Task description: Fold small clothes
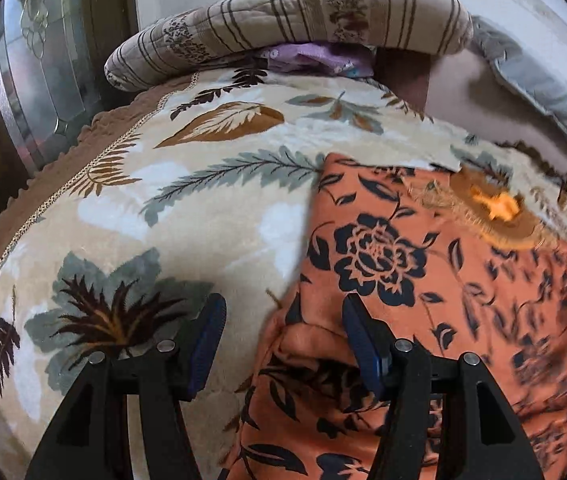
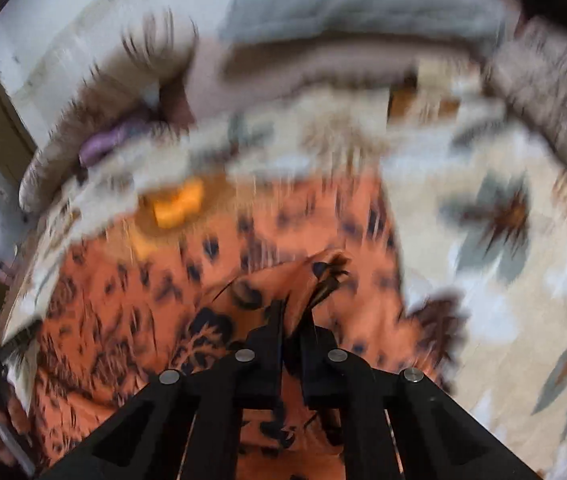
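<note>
The orange floral garment (image 1: 423, 280) lies on the leaf-print bed cover (image 1: 187, 216), my right hand-held gripper (image 2: 292, 312) pinching its raised fold, my left hand-held gripper (image 1: 283, 344) spread over its edge, where a thin pinch could slip.

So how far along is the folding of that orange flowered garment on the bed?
Early on. Done: the orange garment is laid on the leaf-print blanket. In hand: the right gripper is shut on a raised fold of its cloth; the left gripper is open over its near edge, gripping nothing. Left: the folds themselves; it still looks rumpled.
</note>
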The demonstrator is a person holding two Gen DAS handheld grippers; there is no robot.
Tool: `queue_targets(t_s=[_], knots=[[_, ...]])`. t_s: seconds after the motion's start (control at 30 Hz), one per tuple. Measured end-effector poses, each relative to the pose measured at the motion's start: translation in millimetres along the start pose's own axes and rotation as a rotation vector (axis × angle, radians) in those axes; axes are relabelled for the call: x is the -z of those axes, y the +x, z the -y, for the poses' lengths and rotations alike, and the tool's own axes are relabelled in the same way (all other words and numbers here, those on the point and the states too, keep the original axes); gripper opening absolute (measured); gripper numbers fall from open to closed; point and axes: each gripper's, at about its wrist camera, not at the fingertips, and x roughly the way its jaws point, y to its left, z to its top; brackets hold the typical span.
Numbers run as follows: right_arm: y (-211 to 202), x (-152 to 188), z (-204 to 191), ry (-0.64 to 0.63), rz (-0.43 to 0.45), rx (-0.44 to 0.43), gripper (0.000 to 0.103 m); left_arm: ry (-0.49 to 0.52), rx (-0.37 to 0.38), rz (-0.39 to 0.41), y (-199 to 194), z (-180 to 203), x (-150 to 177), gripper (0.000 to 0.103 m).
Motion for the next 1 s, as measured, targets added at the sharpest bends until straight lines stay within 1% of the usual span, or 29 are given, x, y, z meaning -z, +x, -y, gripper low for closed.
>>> queue_targets(t_s=[0.07,0.1,0.13,0.17,0.2,0.23,0.27,0.3,0.33,0.4,0.47,0.5,0.53,0.57,0.6,0.63,0.67,0.7,0.73,0.77,0.8,0.83,0.87,0.9,0.93,1.0], knots=[[-7.4,-10.4,3.6,0.020,0.069,0.020,0.007,-0.002,-0.004,0.000,2.6,1.4,-0.3,0.061],[-5.5,-13.6,7.3,0.026,0.089,0.048,0.007,-0.006,-0.001,0.009,2.2,1.3,-1.2,0.061],[-0.4,-14.9,10.6,0.030,0.089,0.073,0.007,-0.005,-0.005,0.027,0.8,1.9,-1.6,0.061],[10.2,-15.2,16.6,0.036,0.059,0.099,0.007,0.002,-0.016,0.046,-0.2,3.2,-1.2,0.061],[26.2,-13.3,25.0,0.056,-0.001,0.115,0.007,0.013,-0.030,0.064,-0.3,5.3,-0.5,0.061],[48.2,-9.0,36.6,0.106,-0.104,0.112,0.007,0.024,-0.037,0.067,0.9,7.5,-0.3,0.061],[69.5,-1.9,49.4,0.183,-0.218,0.096,0.010,0.031,-0.040,0.067,2.0,9.0,-0.2,0.061],[79.1,2.6,59.2,0.247,-0.279,0.082,0.011,0.040,-0.043,0.069,3.0,10.4,-0.5,0.061],[77.2,4.5,69.2,0.319,-0.272,0.046,0.011,0.048,-0.049,0.073,3.3,11.7,-1.0,0.061],[63.9,-2.8,77.9,0.381,-0.244,0.023,0.012,0.053,-0.060,0.090,1.2,13.0,-2.8,0.061],[39.2,-10.9,82.2,0.408,-0.132,0.016,0.011,0.055,-0.060,0.111,-2.2,13.9,-3.3,0.061],[26.5,-12.8,80.6,0.401,-0.069,0.015,0.012,0.059,-0.059,0.121,-3.6,15.2,-3.4,0.061],[20.9,-13.2,76.4,0.381,-0.042,0.008,0.018,0.066,-0.054,0.126,-4.4,17.1,-3.4,0.061],[20.2,-13.0,70.4,0.351,-0.039,-0.008,0.028,0.072,-0.043,0.121,-3.7,19.3,-3.3,0.061],[23.8,-12.6,64.5,0.324,-0.053,-0.022,0.032,0.078,-0.031,0.112,-1.8,21.4,-2.9,0.061],[31.6,-10.1,53.9,0.290,-0.091,-0.031,0.034,0.086,-0.022,0.094,1.7,23.8,-2.2,0.061],[41.7,-5.7,49.4,0.268,-0.135,-0.036,0.034,0.098,-0.019,0.063,8.0,26.7,-1.0,0.062],[55.1,-1.9,42.8,0.250,-0.201,-0.035,0.034,0.111,-0.024,0.034,14.0,29.4,0.8,0.063],[72.8,5.0,38.9,0.233,-0.299,-0.020,0.034,0.117,-0.029,0.021,17.8,30.8,2.1,0.063],[82.9,11.1,38.0,0.230,-0.340,-0.012,0.036,0.117,-0.029,0.024,17.9,31.2,2.4,0.063],[79.4,12.1,35.4,0.221,-0.293,0.002,0.035,0.118,-0.027,0.028,16.6,31.7,2.1,0.063],[76.0,9.5,32.6,0.207,-0.279,0.009,0.035,0.119,-0.024,0.034,14.8,32.1,1.7,0.063],[72.4,6.3,29.5,0.193,-0.272,0.002,0.036,0.120,-0.022,0.038,13.3,32.8,1.7,0.063],[67.1,2.3,28.6,0.193,-0.248,-0.023,0.036,0.121,-0.018,0.040,12.5,33.9,2.0,0.063],[60.1,-1.2,28.8,0.199,-0.197,-0.039,0.036,0.127,-0.008,0.043,10.9,36.3,2.3,0.063],[51.9,-6.1,30.6,0.191,-0.124,-0.003,0.036,0.146,0.005,0.056,6.7,42.2,3.2,0.063]])
